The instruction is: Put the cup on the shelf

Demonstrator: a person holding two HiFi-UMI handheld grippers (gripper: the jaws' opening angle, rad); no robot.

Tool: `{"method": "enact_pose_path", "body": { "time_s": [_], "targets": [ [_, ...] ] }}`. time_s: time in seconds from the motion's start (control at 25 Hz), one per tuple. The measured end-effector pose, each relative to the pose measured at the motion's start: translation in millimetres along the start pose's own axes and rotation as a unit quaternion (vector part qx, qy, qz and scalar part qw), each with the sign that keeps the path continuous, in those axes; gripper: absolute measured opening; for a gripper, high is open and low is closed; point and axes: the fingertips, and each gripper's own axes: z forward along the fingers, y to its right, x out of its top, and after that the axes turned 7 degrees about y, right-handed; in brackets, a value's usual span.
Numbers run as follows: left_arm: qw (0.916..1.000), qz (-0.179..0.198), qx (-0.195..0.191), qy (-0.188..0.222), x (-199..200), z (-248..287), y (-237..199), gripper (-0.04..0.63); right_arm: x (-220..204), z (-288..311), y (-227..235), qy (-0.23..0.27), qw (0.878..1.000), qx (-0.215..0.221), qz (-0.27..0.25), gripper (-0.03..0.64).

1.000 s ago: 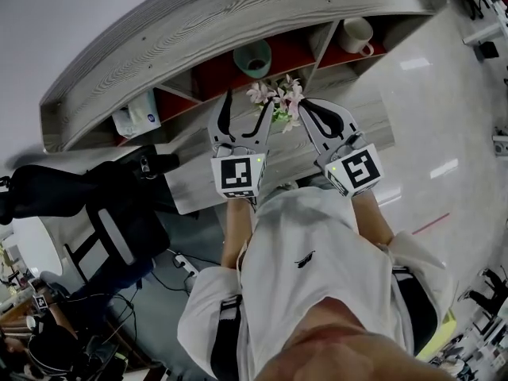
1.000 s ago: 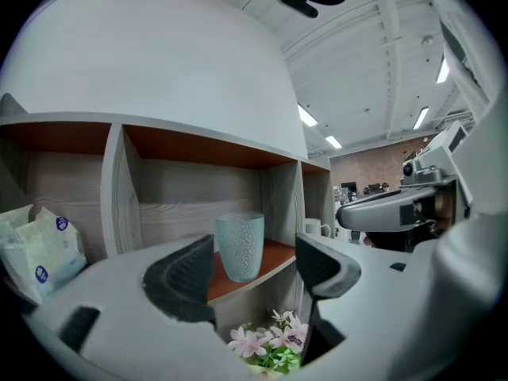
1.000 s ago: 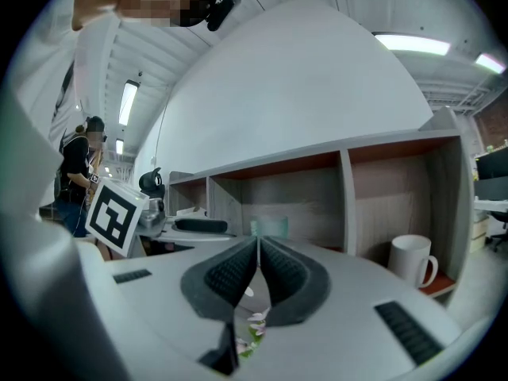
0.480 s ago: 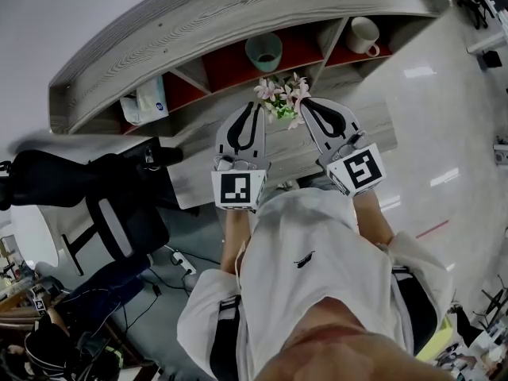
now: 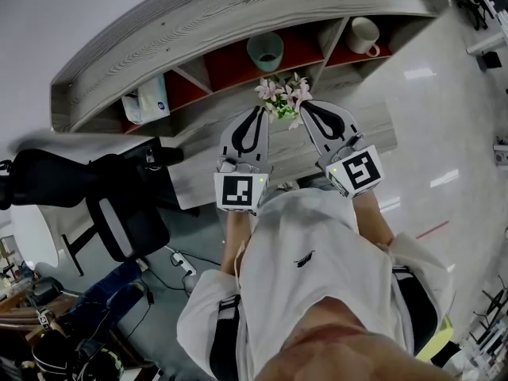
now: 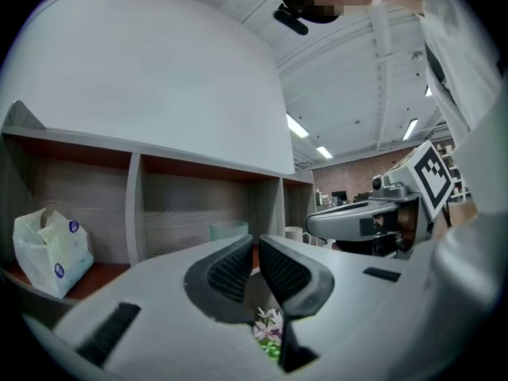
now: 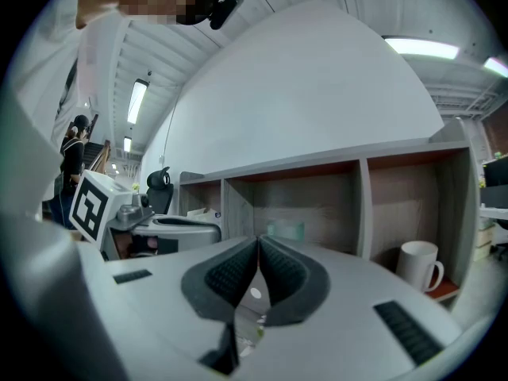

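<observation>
A teal cup [image 5: 265, 51] stands in the middle compartment of the grey wooden shelf [image 5: 238, 14]; it also shows beyond the jaws as the teal cup [image 6: 228, 230] and the teal cup [image 7: 286, 228]. A white mug [image 5: 363, 34] sits in the right compartment. My left gripper [image 5: 259, 111] hangs in front of the shelf, short of the cup, its jaws closing the last bit with pads together and nothing between them. My right gripper [image 5: 304, 105] is beside it, shut and empty. Both grippers hover over the desk, apart from either cup.
A small pot of pink flowers [image 5: 282, 98] stands on the desk [image 5: 198, 145] just past both grippers' tips. A white tissue pack [image 5: 147, 101] lies in the shelf's left compartment. A black office chair [image 5: 79, 185] stands at the desk's left end.
The left gripper's jaws, wide apart a second ago, have come together with nothing in them. The right gripper has hardly moved.
</observation>
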Motion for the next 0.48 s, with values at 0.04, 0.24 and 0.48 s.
{"method": "enact_pose_path", "body": {
  "time_s": [0.04,0.24,0.48],
  "targets": [
    [1.0,0.002,-0.002,0.001,-0.3,0.6,0.2,0.046,0.0,-0.3,0.7,0.0,1.0,-0.001,0.0,0.034],
    [1.0,0.005,-0.008,-0.001,-4.5,2.0,0.4,0.041,-1.3,-0.7,3.9,-0.002,1.0,-0.005,0.0,0.034],
    [1.0,-0.006,-0.002,0.0,0.3,6.0,-0.2,0.041,-2.7,-0.1,6.4,-0.005,1.0,-0.006,0.002,0.034]
  ]
}}
